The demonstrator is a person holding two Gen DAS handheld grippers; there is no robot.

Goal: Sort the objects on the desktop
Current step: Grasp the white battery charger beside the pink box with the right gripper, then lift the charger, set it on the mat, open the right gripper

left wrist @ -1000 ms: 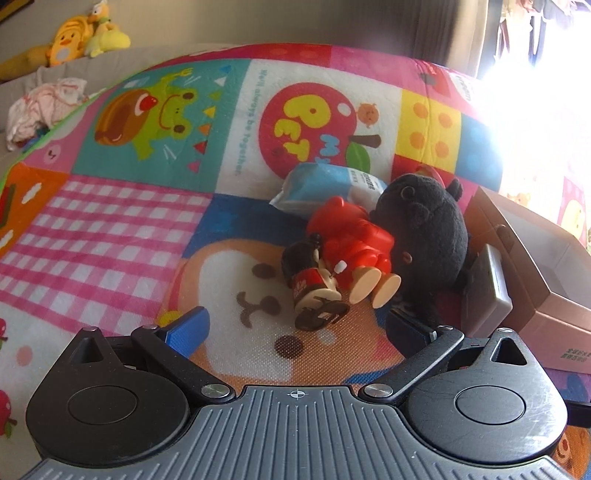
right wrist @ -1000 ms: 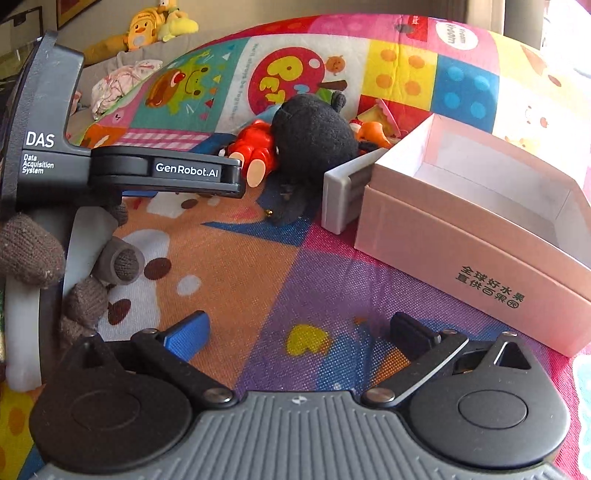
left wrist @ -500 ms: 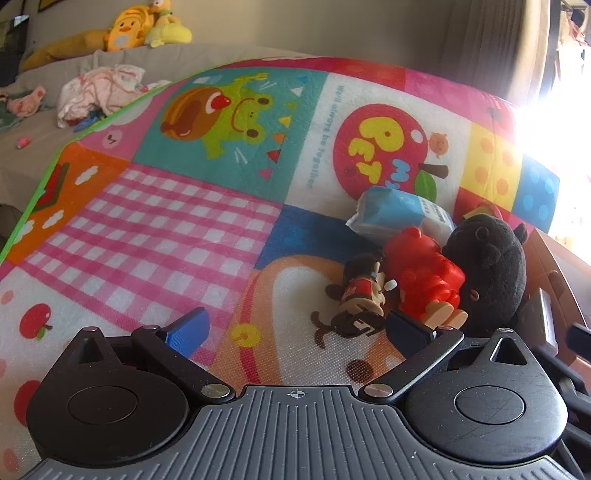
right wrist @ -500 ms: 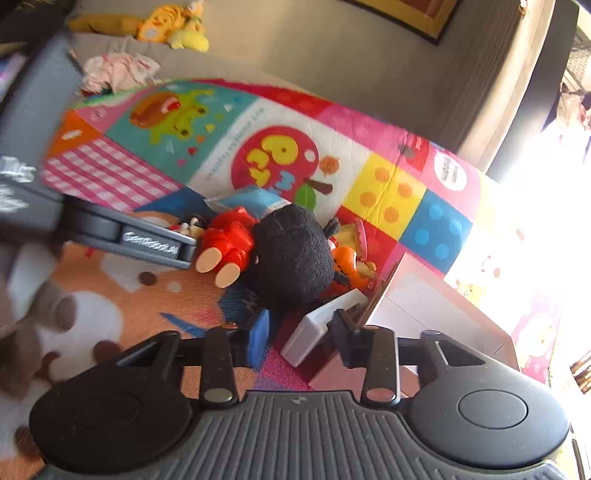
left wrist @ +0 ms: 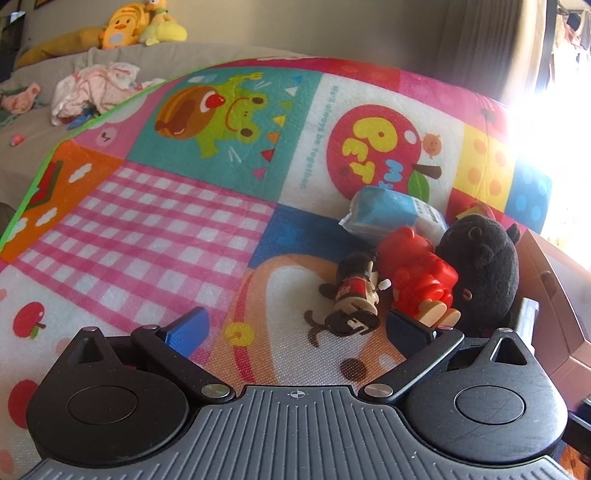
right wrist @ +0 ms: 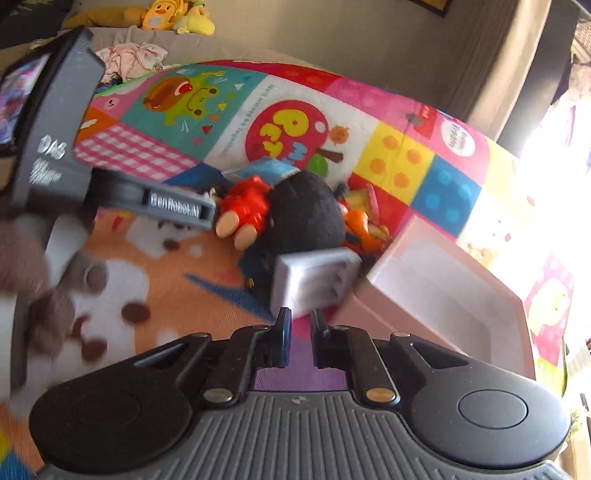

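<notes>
Wide open on the left gripper (left wrist: 297, 325), blue-padded fingers (left wrist: 188, 326) spread apart above the colourful cartoon-print play mat (left wrist: 177, 229), nothing between them. Just ahead of its right-hand finger, a small brown-headed figurine in a red shirt (left wrist: 356, 291) lying on its side on the mat. Pressed right against it, a red plastic bear toy with tan feet (left wrist: 417, 273), soles toward the camera. Behind that, touching, a round black plush toy (left wrist: 480, 266). A light-blue soft pack (left wrist: 391, 214) wedged behind the red bear, partly covered by it.

Over to the right gripper (right wrist: 298, 334): fingers drawn nearly together, only a narrow gap showing, the grey rectangular block (right wrist: 314, 280) sitting tilted just beyond the tips. Gripped or not, cannot tell from this angle. Block leaning against the near corner of the open pink cardboard box (right wrist: 443, 295), box interior white. Beyond the block, black plush again (right wrist: 306, 214), red bear (right wrist: 247, 203) at its left, an orange toy (right wrist: 364, 225) tucked at its right beside the box. Left gripper's grey body (right wrist: 110, 184) blurred across the left of this view, gloved hand (right wrist: 40, 295) beneath it.

Yellow stuffed toys (left wrist: 125, 26) well back on the grey surface.
</notes>
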